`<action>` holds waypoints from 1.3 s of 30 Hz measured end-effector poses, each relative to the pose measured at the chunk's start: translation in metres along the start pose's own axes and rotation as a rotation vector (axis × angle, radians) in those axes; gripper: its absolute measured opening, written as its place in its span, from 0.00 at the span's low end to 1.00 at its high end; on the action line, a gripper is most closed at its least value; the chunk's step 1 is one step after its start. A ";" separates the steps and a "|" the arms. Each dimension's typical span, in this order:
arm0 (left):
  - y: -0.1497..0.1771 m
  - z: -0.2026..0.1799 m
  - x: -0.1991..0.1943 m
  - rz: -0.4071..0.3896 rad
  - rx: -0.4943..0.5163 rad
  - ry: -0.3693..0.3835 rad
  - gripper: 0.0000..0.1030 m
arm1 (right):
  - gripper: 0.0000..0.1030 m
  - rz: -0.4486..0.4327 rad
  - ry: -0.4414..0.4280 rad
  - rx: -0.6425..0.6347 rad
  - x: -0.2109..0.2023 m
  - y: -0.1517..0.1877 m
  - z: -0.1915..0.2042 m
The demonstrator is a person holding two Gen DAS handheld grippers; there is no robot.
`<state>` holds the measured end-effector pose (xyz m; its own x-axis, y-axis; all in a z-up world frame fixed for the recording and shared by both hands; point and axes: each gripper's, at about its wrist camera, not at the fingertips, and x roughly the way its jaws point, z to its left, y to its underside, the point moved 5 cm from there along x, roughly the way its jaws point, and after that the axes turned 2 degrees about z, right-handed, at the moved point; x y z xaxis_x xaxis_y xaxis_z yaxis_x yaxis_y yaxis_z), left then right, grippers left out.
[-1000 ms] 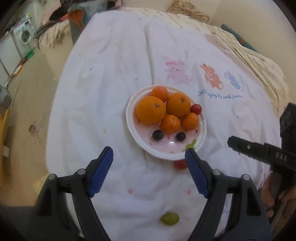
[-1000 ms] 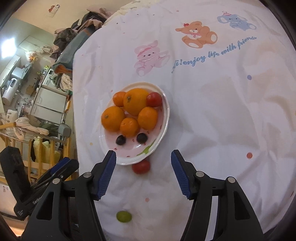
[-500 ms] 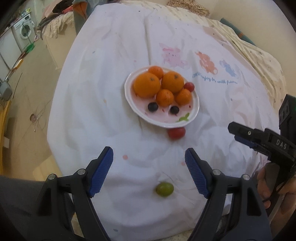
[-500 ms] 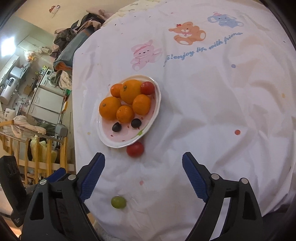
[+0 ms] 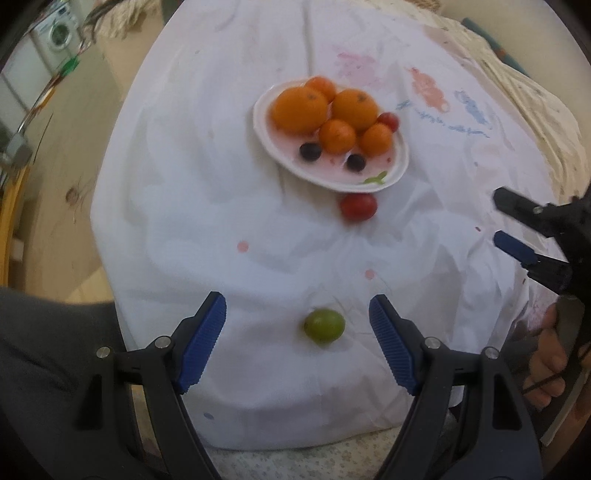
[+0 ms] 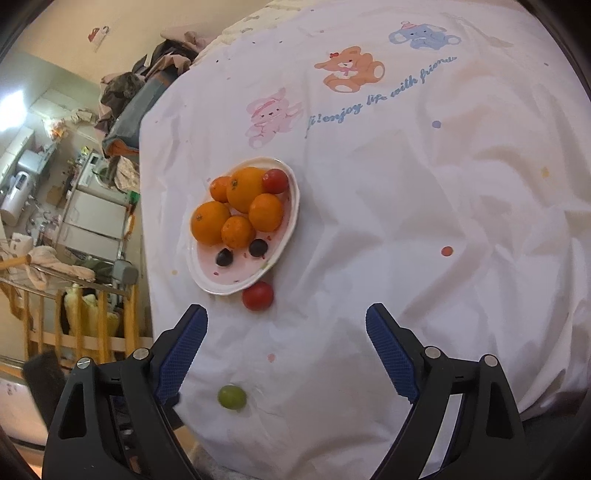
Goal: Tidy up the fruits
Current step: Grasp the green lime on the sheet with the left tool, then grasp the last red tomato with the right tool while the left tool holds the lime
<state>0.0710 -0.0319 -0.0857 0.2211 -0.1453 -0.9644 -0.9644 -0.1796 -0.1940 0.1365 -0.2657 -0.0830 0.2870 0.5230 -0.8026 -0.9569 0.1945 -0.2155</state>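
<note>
A white plate [image 5: 400,166] [image 6: 291,221] holds several oranges [image 5: 300,109] [image 6: 210,222], a red tomato [image 5: 388,120] [image 6: 275,180] and two dark grapes [image 5: 309,151] [image 6: 224,257]. A second red tomato [image 5: 358,206] [image 6: 258,295] lies on the cloth just in front of the plate. A green grape [image 5: 324,326] [image 6: 231,397] lies near the table's front edge. My left gripper [image 5: 297,323] is open, with the green grape between its fingertips. My right gripper [image 6: 286,325] is open and empty, above the cloth in front of the loose tomato; it also shows in the left wrist view [image 5: 513,225].
A white tablecloth [image 6: 424,206] with cartoon animals covers the round table. The table's front edge is close below both grippers. A wooden rack [image 6: 55,317] and a washing machine [image 5: 55,31] stand on the floor at the left.
Both grippers have pulled back toward the table's front edge. The green grape now sits between my left fingertips. My right gripper has opened wider.
</note>
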 end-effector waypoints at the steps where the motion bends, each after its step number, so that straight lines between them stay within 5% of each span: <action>1: 0.002 0.001 0.004 0.017 -0.015 0.006 0.75 | 0.88 -0.003 -0.003 -0.002 -0.001 -0.001 0.001; 9: 0.020 -0.017 0.036 0.134 -0.026 0.007 0.72 | 0.88 -0.003 -0.012 0.003 0.000 -0.003 0.003; 21: 0.027 -0.023 0.062 0.168 -0.035 0.001 0.27 | 0.88 0.007 0.002 0.022 0.004 -0.004 -0.004; 28: 0.023 -0.019 0.052 0.166 -0.014 0.026 0.26 | 0.88 0.018 0.010 0.011 0.008 -0.002 -0.003; 39: -0.051 0.000 0.006 0.013 0.074 -0.030 0.26 | 0.88 0.089 0.105 -0.073 0.042 0.008 0.003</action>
<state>0.1217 -0.0231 -0.0813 0.2046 -0.1180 -0.9717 -0.9756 -0.1052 -0.1927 0.1416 -0.2393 -0.1169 0.1988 0.4446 -0.8734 -0.9800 0.0884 -0.1781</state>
